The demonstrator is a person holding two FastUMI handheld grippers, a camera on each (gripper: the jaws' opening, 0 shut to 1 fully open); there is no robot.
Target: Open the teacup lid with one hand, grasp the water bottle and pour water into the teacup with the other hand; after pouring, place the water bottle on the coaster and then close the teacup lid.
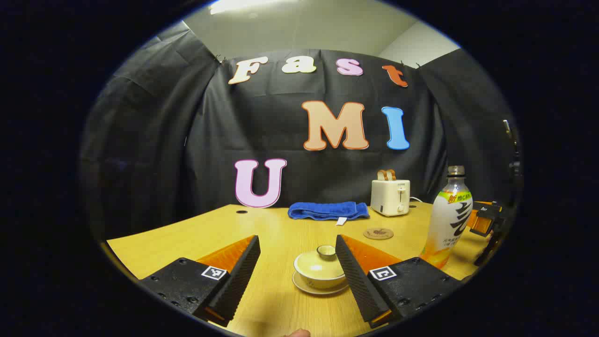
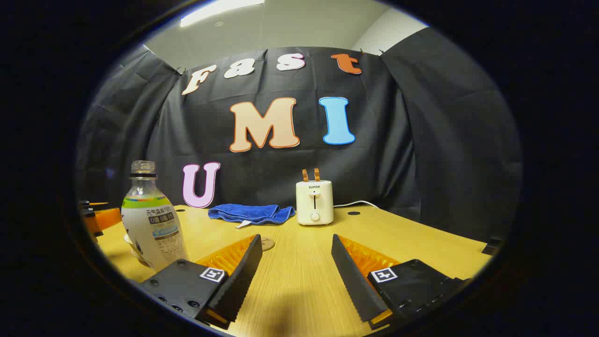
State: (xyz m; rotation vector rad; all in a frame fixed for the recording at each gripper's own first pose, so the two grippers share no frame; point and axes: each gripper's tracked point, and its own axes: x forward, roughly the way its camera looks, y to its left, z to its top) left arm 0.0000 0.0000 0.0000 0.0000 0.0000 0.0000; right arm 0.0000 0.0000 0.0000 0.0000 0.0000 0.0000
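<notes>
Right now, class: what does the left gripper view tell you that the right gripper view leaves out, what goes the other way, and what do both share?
Left gripper view: the lidded teacup on its saucer lies ahead of the open left gripper. Right gripper view: bare table lies ahead of the open right gripper, and a white cable runs from the toaster. Both share the water bottle, blue towel, coaster and toaster.

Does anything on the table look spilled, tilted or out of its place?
Nothing stands out. The teacup sits on its saucer with the lid on, the water bottle stands upright, and the coaster lies flat and bare. No spill shows on the table.
</notes>
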